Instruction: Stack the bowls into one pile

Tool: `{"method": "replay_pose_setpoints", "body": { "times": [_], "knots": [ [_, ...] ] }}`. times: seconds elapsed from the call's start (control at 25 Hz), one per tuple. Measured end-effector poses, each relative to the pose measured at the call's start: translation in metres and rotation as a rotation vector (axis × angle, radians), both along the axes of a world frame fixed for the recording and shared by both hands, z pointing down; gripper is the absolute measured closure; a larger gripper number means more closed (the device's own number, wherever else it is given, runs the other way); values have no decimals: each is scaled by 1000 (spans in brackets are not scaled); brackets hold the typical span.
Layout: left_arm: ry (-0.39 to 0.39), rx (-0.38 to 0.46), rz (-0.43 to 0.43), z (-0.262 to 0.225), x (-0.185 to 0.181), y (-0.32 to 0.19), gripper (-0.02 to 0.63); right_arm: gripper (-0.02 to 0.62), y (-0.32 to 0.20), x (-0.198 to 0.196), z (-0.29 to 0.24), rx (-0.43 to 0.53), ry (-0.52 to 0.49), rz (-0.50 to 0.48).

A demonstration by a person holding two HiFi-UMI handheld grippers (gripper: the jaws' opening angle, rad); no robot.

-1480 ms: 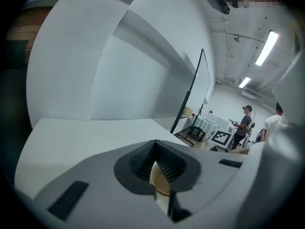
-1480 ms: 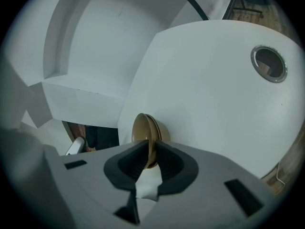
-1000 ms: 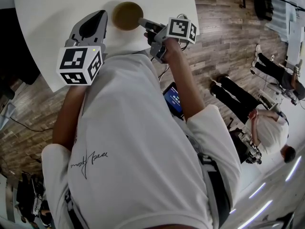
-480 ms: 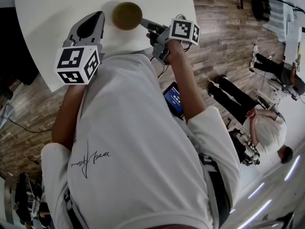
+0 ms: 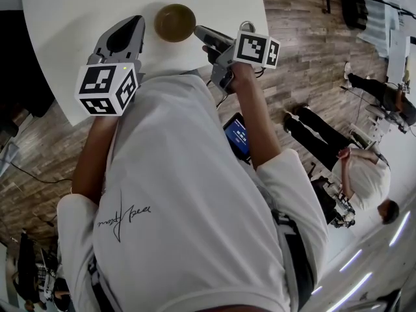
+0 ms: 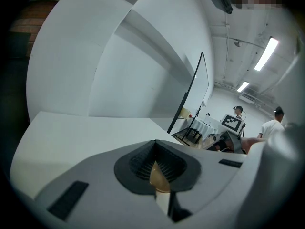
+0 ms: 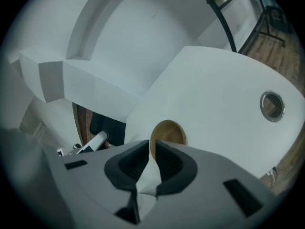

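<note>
The bowl (image 5: 175, 22) is golden brown and plain. The table (image 5: 78, 12) under it is plain white. To the right, the floor (image 5: 305, 57) shows grey-brown wood planks. The near shirt (image 5: 195, 207) is white, with dark handwritten script on its left.

A white table (image 5: 78, 18) with a rounded edge is standing on a wood-plank floor (image 5: 305, 57) and stretching ahead of both grippers. A brown bowl (image 5: 175, 22) is facing mouth-up just ahead of the right gripper (image 5: 198, 31), whose jaws have just been closing and are pinching its rim. Whether its base is touching the top cannot be told. It is lying near the left gripper (image 5: 136, 21), to that gripper's right. A round cable port (image 7: 272, 105) is showing well right of the right gripper.
</note>
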State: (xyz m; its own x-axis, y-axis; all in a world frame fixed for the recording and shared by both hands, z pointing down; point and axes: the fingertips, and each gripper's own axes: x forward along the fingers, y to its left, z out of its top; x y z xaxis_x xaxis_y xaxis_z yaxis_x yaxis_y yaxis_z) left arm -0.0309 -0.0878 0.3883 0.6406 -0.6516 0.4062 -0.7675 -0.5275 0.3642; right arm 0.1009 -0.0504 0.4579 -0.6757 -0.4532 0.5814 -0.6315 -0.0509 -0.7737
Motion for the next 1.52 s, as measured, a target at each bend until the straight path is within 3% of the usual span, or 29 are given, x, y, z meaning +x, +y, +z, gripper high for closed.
{"method": "replay_pose_setpoints", "body": {
  "times": [0.56,1.04,1.52],
  "knots": [
    [23,22,-55,-11,-12,-12,600,569,-18,-20,-31,266,291,-222],
    [34,53,-82,-25,-21,-4,600,587,-16,-42,-72,504,380,-350],
    [11,73,-75,-28,-20,-5,600,588,-21,-47,-88,575,413,-366]
  ]
}}
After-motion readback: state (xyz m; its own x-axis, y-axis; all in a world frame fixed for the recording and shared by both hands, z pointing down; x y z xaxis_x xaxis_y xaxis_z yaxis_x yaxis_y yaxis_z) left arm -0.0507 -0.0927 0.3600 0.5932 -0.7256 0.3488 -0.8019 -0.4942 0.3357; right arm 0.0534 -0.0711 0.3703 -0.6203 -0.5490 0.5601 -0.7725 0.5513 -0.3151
